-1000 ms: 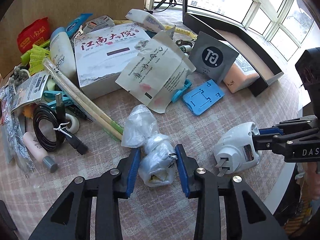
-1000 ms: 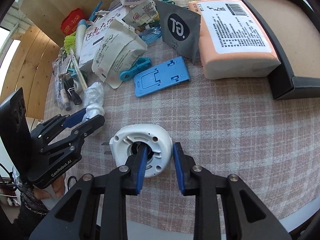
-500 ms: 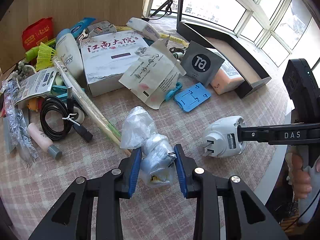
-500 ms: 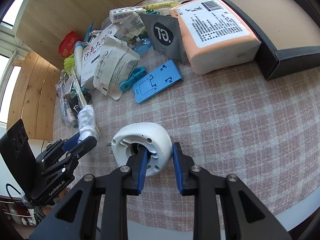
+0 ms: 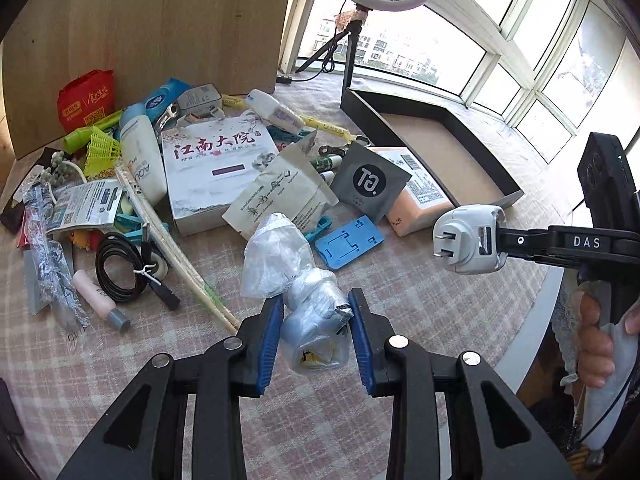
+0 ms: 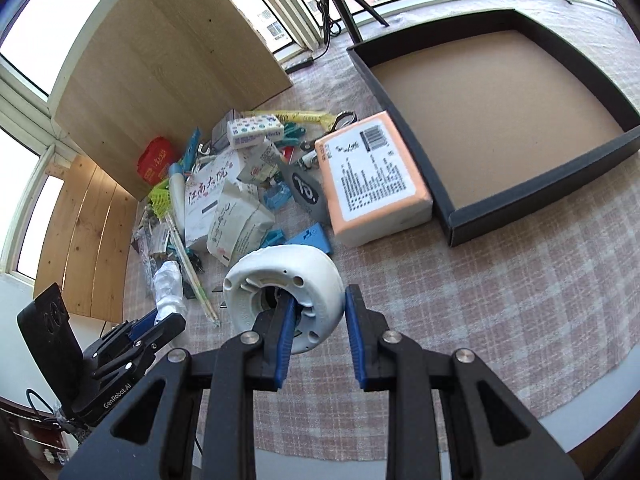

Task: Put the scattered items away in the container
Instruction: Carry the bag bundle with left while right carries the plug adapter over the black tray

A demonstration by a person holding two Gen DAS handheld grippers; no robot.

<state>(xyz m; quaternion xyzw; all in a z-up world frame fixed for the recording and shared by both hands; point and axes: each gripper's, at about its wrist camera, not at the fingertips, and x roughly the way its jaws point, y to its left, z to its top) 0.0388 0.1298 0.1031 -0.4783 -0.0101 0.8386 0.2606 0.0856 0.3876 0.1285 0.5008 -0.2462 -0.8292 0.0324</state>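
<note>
My left gripper [image 5: 316,316] is shut on a crumpled clear plastic bag [image 5: 304,288] and holds it above the checked tablecloth. It shows at the lower left of the right wrist view [image 6: 170,286]. My right gripper [image 6: 316,312] is shut on the rim of a round white plug adapter [image 6: 288,280], lifted off the table; the adapter also shows in the left wrist view [image 5: 468,238]. The black container [image 6: 536,204] with a brown floor lies at the far right and holds nothing visible. It also shows in the left wrist view [image 5: 404,136].
A pile of clutter lies left of the container: an orange tissue pack [image 6: 372,184], a blue phone stand [image 5: 348,242], a grey pouch [image 5: 370,182], a white box [image 5: 216,172], a black cable [image 5: 124,266], chopsticks [image 5: 176,248]. A wooden panel [image 5: 140,40] and a tripod [image 5: 352,52] stand behind.
Both grippers have risen from the table with their loads. The adapter has lifted and moved toward the container. The bag has come up off the cloth.
</note>
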